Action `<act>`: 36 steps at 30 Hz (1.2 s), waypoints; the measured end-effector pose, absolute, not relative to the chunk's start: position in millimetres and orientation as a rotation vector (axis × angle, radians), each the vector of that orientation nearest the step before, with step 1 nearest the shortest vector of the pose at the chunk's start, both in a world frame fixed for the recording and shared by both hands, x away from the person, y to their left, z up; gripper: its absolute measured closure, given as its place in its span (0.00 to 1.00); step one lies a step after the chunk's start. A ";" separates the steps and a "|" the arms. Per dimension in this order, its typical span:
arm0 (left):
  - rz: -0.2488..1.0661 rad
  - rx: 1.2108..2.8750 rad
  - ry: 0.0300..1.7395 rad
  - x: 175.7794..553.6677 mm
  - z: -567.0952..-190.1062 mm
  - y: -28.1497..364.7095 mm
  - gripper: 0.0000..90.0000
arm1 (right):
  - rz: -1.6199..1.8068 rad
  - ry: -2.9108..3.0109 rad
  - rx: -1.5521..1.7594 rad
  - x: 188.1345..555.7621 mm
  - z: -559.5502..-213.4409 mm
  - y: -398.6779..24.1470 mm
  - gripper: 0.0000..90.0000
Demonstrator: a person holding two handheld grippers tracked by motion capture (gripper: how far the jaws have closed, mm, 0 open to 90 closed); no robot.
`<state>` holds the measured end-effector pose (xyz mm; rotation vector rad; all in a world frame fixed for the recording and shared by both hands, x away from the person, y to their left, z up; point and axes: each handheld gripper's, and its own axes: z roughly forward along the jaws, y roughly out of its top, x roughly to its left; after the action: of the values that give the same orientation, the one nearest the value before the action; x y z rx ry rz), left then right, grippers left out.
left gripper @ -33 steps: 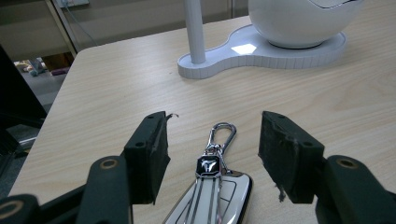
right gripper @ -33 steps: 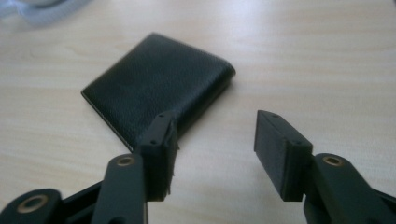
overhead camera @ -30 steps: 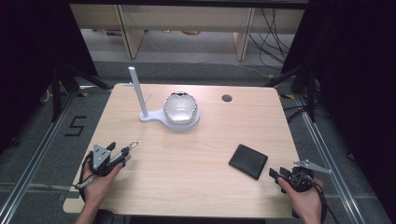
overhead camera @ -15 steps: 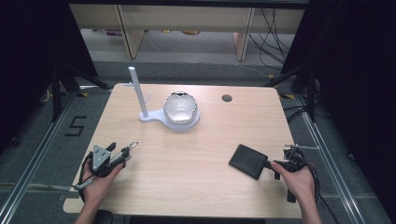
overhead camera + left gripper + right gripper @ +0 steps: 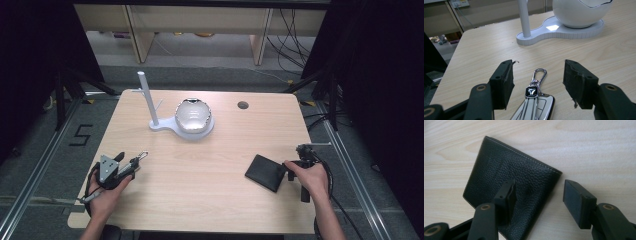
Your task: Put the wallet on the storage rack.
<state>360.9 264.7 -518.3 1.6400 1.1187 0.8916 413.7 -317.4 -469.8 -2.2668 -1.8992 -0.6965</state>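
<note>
Black tool [image 5: 537, 202], brass-ringed screws, trailing cable

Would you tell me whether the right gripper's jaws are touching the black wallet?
Cannot tell. In the right gripper view, the right gripper straddles the wallet edge, open; no gap or contact shows plainly.

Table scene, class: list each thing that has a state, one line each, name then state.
Wallet: folded shut, flat on the table.
Key fob: flat on the table, between open jaws, not gripped.
Left gripper: open.
Right gripper: open, one jaw above the wallet.
White bowl: upright on its stand.
</note>
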 end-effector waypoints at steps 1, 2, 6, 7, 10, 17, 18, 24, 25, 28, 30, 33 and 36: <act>0.892 1.640 1.119 360.9 -518.3 264.7 0.45 | -0.696 -1.899 -2.267 413.7 -469.8 -317.4 0.50; 0.893 1.639 1.119 360.8 -518.2 264.9 0.45 | -0.678 -1.910 -2.266 413.9 -470.6 -316.7 0.50; 0.891 1.641 1.121 361.0 -518.2 264.9 0.45 | -0.617 -1.889 -2.262 415.3 -472.4 -312.4 0.50; 0.893 1.641 1.122 360.9 -518.3 264.5 0.45 | -0.641 -1.850 -2.293 417.3 -474.1 -307.8 0.50; 0.893 1.643 1.120 360.9 -518.3 264.4 0.45 | -0.603 -1.837 -2.270 416.7 -473.0 -306.7 0.50; 0.891 1.643 1.121 361.1 -518.5 264.1 0.45 | -0.559 -1.859 -2.311 420.5 -471.9 -298.8 0.53; 0.891 1.642 1.121 361.1 -518.5 264.0 0.45 | -0.567 -1.898 -2.325 421.8 -473.3 -297.5 0.54; 0.888 1.641 1.121 361.1 -518.8 264.0 0.45 | -0.523 -1.844 -2.370 427.1 -472.7 -292.9 0.64; 0.888 1.642 1.120 361.3 -518.9 264.1 0.45 | -0.523 -1.844 -2.370 427.1 -472.7 -292.9 0.64; 0.887 1.642 1.120 361.3 -518.8 263.9 0.45 | -0.547 -1.825 -2.339 425.1 -472.8 -296.3 0.69; 0.889 1.647 1.116 361.6 -519.0 263.5 0.45 | -0.569 -1.805 -2.331 424.7 -474.1 -298.6 0.72; 0.886 1.648 1.110 361.7 -519.0 262.8 0.45 | -0.609 -1.813 -2.294 424.9 -476.5 -304.5 0.77; 0.889 1.647 1.119 361.2 -518.7 263.2 0.45 | -0.667 -1.884 -2.223 425.2 -478.2 -309.7 0.83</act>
<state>361.2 263.2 -518.7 1.6474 1.1188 0.8895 425.2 -309.7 -478.2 -2.2226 -1.8843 -0.6666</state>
